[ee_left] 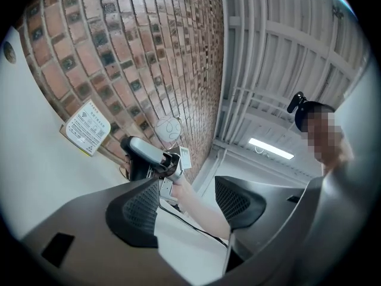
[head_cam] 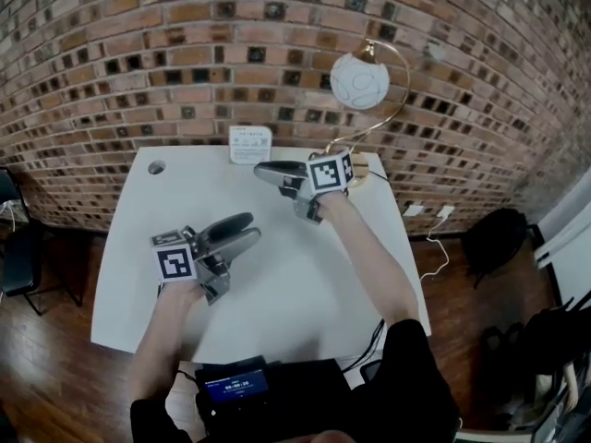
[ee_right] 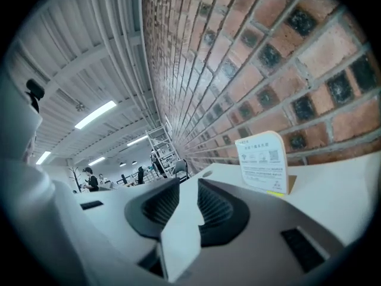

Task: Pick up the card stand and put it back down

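**Card stand on the tabletop, right hand-held gripper beside it and empty**

The card stand stood upright at the far edge of the white tabletop, close against the brick wall. Nothing held it. The right hand-held gripper hung just beside it, pointing roughly level. Its jaws were a narrow way apart, with only bare tabletop showing in the gap. In the right gripper view the stand sat off to the right of the jaws, not between them.

The left hand-held gripper waited nearer the person, well apart from the stand, with its jaws wide and empty.

This looked like either the reach before the grasp or the moment after the set-down; the pictures alone did not decide which. If the lift was yet to come, the right hand-held gripper would need to swing towards the stand, bring the thin panel between its jaws and close on an edge without tipping it against the wall.

The stand's white face carried a Wi-Fi symbol, a QR code and lines of small print that could not be read, with a yellow strip along the base. Each marker cube showed only black-and-white squares.
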`<action>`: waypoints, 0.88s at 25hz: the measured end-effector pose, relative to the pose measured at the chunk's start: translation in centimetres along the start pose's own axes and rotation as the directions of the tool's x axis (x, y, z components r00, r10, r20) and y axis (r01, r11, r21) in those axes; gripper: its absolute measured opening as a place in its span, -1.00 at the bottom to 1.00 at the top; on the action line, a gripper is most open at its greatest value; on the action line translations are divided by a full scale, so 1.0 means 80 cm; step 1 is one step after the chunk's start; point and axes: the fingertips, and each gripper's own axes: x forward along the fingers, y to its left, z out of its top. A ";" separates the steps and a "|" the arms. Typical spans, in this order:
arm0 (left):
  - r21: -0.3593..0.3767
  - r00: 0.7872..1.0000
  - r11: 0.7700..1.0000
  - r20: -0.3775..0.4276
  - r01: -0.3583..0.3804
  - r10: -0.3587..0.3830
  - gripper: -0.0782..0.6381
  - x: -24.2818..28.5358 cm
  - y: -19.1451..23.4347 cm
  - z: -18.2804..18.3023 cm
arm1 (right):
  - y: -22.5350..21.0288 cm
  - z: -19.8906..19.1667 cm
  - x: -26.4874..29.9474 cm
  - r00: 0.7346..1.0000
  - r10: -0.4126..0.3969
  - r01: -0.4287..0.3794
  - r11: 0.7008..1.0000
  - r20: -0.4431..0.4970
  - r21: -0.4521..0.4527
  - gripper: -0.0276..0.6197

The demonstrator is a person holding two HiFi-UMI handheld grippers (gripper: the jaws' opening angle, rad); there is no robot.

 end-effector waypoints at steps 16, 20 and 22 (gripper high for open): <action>0.002 0.990 0.997 -0.117 0.077 -0.076 0.01 0.045 -0.061 -0.050 | 0.146 -0.021 -0.042 0.995 0.090 -0.085 0.992 0.052 -0.098 -0.67; 0.029 0.986 0.995 -0.137 0.099 -0.095 0.01 0.049 -0.089 -0.063 | 0.174 -0.024 -0.056 0.994 0.094 -0.087 0.989 0.059 -0.120 -0.67; 0.043 0.985 0.994 -0.145 0.105 -0.098 0.01 0.049 -0.104 -0.068 | 0.186 -0.026 -0.062 0.993 0.098 -0.089 0.988 0.068 -0.123 -0.67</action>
